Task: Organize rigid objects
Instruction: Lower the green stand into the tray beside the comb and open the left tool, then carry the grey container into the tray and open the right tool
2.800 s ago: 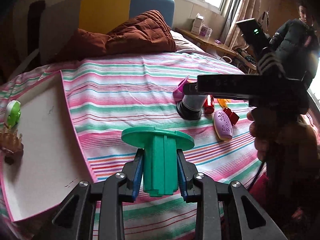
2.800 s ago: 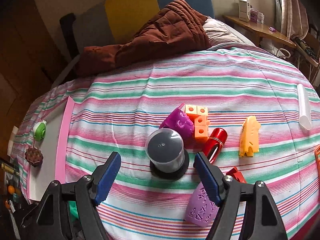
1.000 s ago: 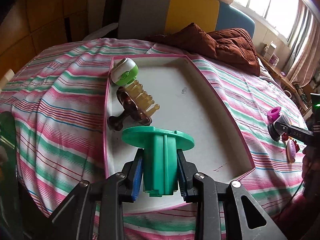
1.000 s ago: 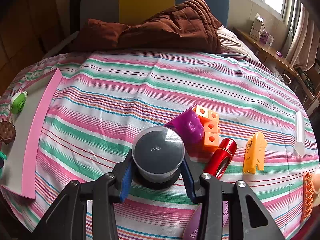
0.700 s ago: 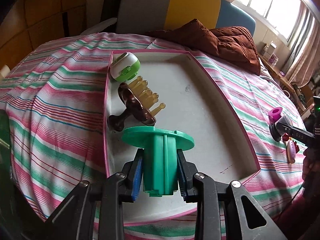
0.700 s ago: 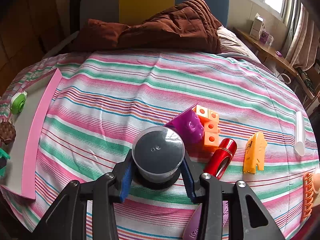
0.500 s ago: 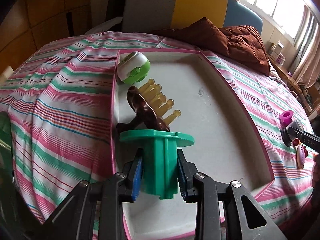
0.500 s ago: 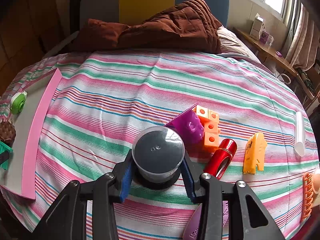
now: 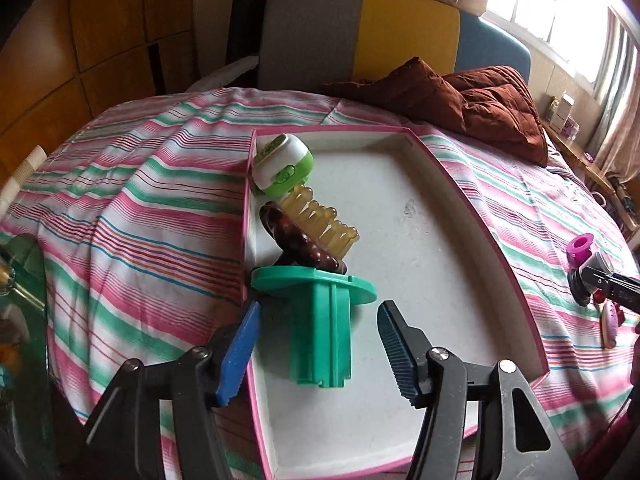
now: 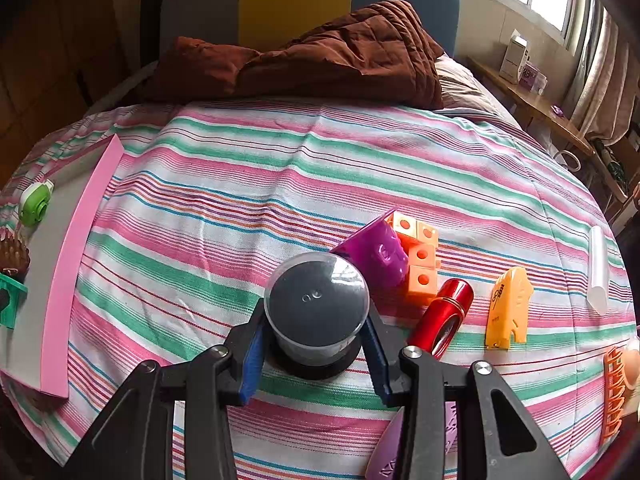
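A green plastic spool stands in the pink-edged white tray, near its left wall. My left gripper is around the spool with its jaws opening, and both pads are clear of it. Behind the spool lie a brown comb and a green-and-white round case. My right gripper is shut on a dark round jar with a clear cap, which rests on the striped bedcover. A purple block, orange cubes and a red tube crowd the jar's right side.
A yellow toy, a white tube, an orange comb and a purple oval piece lie to the right. A brown quilt is heaped at the headboard. The tray's pink wall is at the left.
My left gripper lowered the green spool into the tray beside the comb and its jaws have spread off it. The right gripper and the jar have stayed still.
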`<state>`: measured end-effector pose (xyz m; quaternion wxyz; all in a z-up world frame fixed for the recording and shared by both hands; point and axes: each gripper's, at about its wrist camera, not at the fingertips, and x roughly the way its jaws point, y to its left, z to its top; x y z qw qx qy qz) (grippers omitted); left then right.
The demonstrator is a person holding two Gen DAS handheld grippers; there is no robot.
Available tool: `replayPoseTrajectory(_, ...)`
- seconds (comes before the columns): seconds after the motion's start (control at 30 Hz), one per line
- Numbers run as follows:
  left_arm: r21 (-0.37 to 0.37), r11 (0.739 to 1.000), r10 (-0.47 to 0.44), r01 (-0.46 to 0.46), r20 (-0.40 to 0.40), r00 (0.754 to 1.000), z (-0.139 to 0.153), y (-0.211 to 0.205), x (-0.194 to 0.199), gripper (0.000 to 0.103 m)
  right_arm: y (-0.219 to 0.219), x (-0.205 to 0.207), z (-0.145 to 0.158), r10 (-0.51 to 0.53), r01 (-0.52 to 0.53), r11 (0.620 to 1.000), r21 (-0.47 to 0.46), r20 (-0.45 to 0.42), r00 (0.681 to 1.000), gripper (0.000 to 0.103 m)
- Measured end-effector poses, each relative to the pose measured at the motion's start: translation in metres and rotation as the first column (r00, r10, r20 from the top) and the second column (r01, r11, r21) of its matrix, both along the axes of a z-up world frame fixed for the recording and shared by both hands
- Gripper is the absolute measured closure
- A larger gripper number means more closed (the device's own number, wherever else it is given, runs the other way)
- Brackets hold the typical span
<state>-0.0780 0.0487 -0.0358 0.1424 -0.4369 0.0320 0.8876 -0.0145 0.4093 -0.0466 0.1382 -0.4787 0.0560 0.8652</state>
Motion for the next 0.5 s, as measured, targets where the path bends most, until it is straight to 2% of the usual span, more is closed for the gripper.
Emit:
replayPoseTrajectory(0.27,0.009,1.000,0.025,-0.025,-0.032,0.999,0.015,-0.010,0.017,0.032,-0.001,0.000,0.000,-0.001,0.001,1.000,0.009,-0.001,1.000,0.060)
replayPoseTrajectory(0.5,0.024,0.999,0.041,-0.040,-0.036,0.999,0.021,-0.016,0.027,0.031,-0.003,0.001,-0.001,-0.001,0.001,1.000,0.017,-0.003,1.000,0.060)
